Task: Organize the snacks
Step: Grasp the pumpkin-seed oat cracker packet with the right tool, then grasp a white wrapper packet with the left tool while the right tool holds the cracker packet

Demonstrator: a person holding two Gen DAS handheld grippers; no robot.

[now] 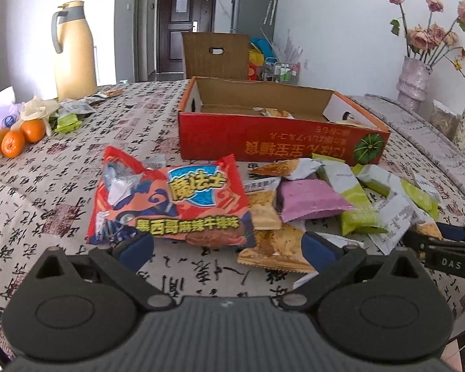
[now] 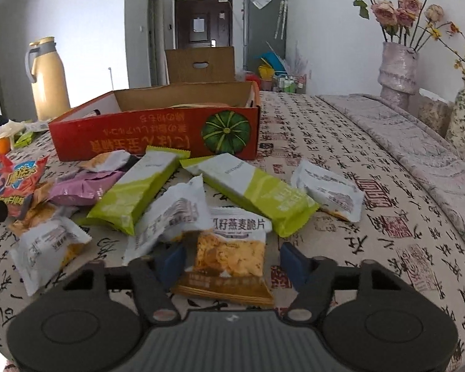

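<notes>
The right gripper (image 2: 232,262) has its jaws spread on either side of a small oat crisp packet (image 2: 229,254), which lies on the table (image 2: 341,155) at the near edge of a loose pile of snacks in front of the red box (image 2: 152,136). The left gripper (image 1: 228,248) is also spread, just short of the big red chip bag (image 1: 170,198). The packet looks light, crinkly and slippery, with brittle contents; a gentle pinch across its flat middle should serve best.

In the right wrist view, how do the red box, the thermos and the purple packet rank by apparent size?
1. Red box, largest.
2. Thermos, though it stands farther from the camera.
3. Purple packet, smallest, partly covered by other packets.
</notes>
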